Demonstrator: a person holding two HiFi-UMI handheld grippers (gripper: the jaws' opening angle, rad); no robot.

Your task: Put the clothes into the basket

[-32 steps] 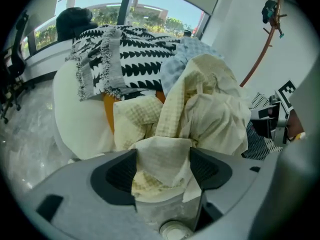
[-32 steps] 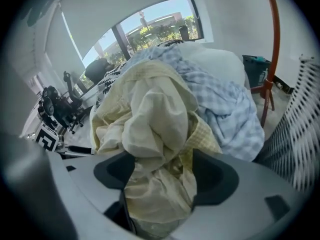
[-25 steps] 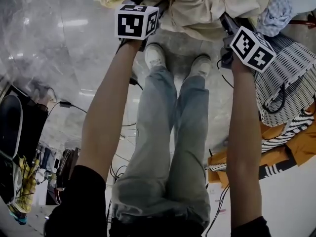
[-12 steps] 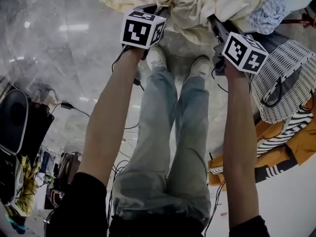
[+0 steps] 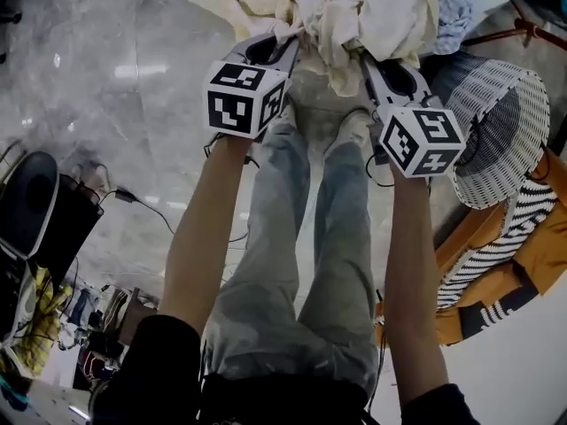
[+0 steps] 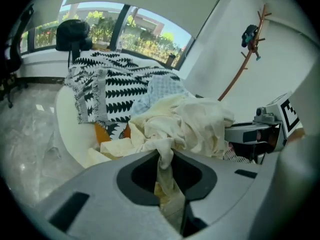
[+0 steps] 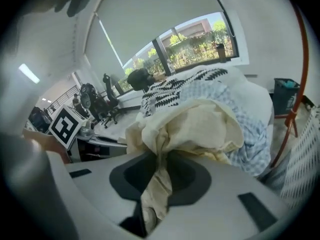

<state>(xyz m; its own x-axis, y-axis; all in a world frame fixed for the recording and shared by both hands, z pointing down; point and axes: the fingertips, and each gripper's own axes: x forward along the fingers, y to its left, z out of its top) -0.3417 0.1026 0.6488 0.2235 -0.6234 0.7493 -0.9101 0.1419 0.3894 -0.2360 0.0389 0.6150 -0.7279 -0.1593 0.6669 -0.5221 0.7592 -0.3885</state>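
A cream garment (image 5: 354, 11) hangs bunched between my two grippers, above a pile of clothes. My left gripper (image 5: 295, 38) is shut on a twisted fold of the cream garment (image 6: 182, 121); its jaws have just been closing, and the cloth runs down between them. My right gripper (image 5: 365, 58) is shut on another fold of the same cream garment (image 7: 200, 121), its jaws also just closing on it. The white woven basket (image 5: 500, 122) stands to the right of both grippers, its inside dark.
A black-and-white patterned garment (image 6: 115, 81) and a light blue checked one (image 6: 165, 89) lie on the pile behind. An orange garment and a striped one (image 5: 505, 264) lie on the floor by the basket. The person's legs (image 5: 301, 237) stand below. A wooden coat stand (image 7: 295, 94) is at the right.
Both grippers have come up toward the camera with the cream garment, which now lifts off the pile. The marker cubes look larger and closer together.
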